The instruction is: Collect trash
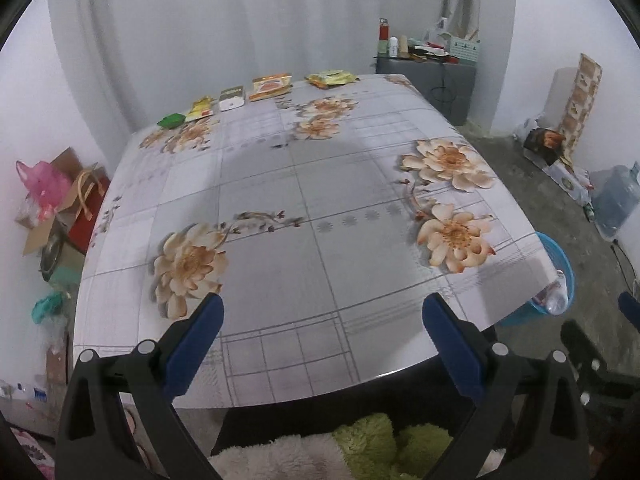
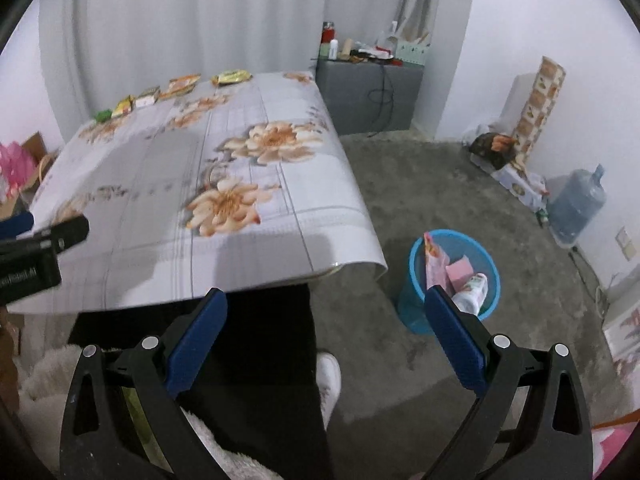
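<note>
Both claws gape wide, gripping nothing: my left gripper (image 1: 322, 316) over the near edge of the flower-print table (image 1: 304, 184), my right gripper (image 2: 326, 312) off its near right corner. Five snack wrappers (image 1: 256, 94) line the far edge. Beside that corner, on the floor, the blue plastic bin (image 2: 416, 256) holds trash.
</note>
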